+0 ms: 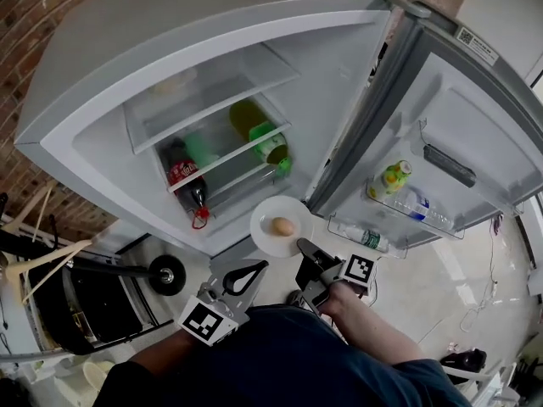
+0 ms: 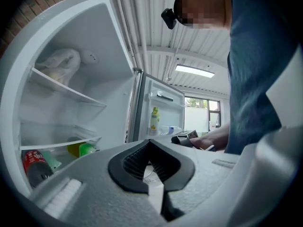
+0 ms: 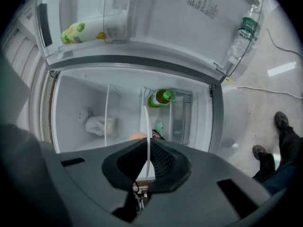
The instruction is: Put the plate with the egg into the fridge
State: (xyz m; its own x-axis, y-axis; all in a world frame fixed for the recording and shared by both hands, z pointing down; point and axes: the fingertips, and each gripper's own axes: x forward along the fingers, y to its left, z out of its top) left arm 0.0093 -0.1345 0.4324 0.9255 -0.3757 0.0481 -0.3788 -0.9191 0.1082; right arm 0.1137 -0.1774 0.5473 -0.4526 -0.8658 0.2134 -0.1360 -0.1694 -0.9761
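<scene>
A white plate (image 1: 270, 219) with a brown egg (image 1: 282, 226) on it hovers in front of the open fridge (image 1: 102, 100), just outside its lower shelves. My right gripper (image 1: 304, 249) is shut on the plate's near rim. In the right gripper view the plate (image 3: 147, 126) shows edge-on between the pads of the right gripper (image 3: 147, 148), and the egg (image 3: 137, 136) peeks over the left jaw. My left gripper (image 1: 253, 269) hangs to the left of the plate, shut with nothing in it. Seen in its own view, the left gripper (image 2: 149, 143) has its tips touching.
On the fridge shelves lie a cola bottle (image 1: 185, 181) and a green-capped yellow bottle (image 1: 259, 134); a white bag (image 3: 97, 125) sits higher up. The open door (image 1: 458, 142) at right holds a juice bottle (image 1: 389, 178) and a water bottle (image 1: 361, 236). A person's shoes (image 3: 281, 122) stand on the floor.
</scene>
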